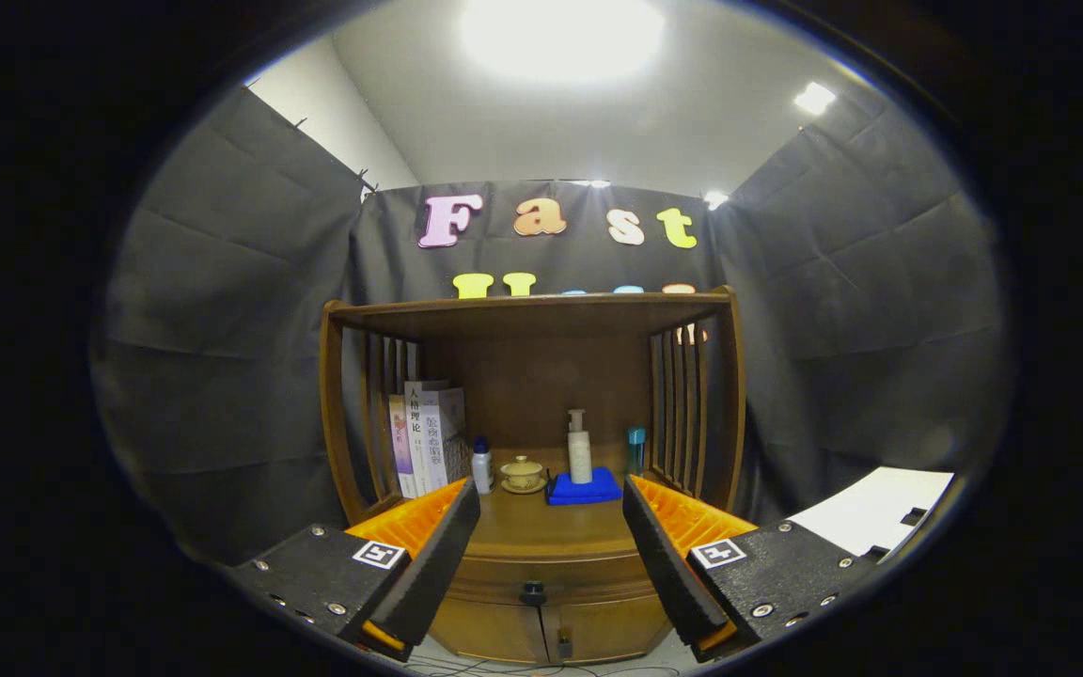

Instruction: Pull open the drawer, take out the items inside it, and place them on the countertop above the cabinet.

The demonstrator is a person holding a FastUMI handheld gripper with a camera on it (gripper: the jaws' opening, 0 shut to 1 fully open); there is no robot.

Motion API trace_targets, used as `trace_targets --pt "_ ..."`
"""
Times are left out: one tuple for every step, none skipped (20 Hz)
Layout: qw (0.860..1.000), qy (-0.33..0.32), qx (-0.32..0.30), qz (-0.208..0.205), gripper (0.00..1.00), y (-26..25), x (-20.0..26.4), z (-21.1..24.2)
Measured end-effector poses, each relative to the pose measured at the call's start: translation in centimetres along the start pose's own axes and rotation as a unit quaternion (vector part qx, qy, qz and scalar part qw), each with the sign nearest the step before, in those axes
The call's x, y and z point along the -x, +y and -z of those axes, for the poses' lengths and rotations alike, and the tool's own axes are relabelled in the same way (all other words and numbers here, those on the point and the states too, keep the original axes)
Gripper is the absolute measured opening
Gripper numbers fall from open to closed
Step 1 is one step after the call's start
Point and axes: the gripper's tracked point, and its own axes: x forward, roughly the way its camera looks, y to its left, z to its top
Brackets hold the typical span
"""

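A wooden cabinet (pixel 532 376) stands ahead of me against the booth wall. Its drawer (pixel 541 575) is closed, and a dark round knob (pixel 533 592) sits at the middle of the drawer front, low between my fingers. The countertop (pixel 541 531) lies just above the drawer. My gripper (pixel 551 503) is open, both fingers spread wide with nothing between them, still some way in front of the cabinet. What lies inside the drawer is hidden.
On the countertop stand several upright books (pixel 424 437), a small white bottle (pixel 481 465), a lidded yellow teacup on a saucer (pixel 523 474), a pump bottle (pixel 579 449) on a blue cloth (pixel 584 489) and a teal container (pixel 635 449). Cabinet doors (pixel 541 632) sit below the drawer.
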Motion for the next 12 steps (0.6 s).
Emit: trace_targets --pt "1.000 0.003 -0.002 -0.001 0.95 0.03 0.00 0.16" --pt "1.000 0.004 -0.003 -0.002 0.95 0.07 -0.04 0.33" --pt "1.000 0.005 -0.003 -0.002 0.95 0.03 -0.11 0.37" --pt "1.000 0.006 -0.003 -0.001 0.95 -0.07 -0.19 0.53" --pt "1.000 0.007 -0.003 0.000 0.95 -0.21 -0.23 0.58" --pt "1.000 0.007 -0.003 0.001 0.95 -0.27 -0.27 0.60" --pt "1.000 0.006 -0.002 0.002 0.95 -0.39 -0.36 0.55" --pt "1.000 0.005 -0.002 0.003 0.95 -0.37 -0.27 0.60" --pt "1.000 0.005 -0.002 0.003 0.95 -0.40 -0.24 0.59" --pt "1.000 0.005 -0.002 0.003 0.95 -0.42 -0.25 0.65" --pt "1.000 0.005 -0.003 0.001 0.95 -0.36 -0.27 0.73" --pt "1.000 0.005 -0.004 -0.001 0.95 -0.17 -0.34 0.86"
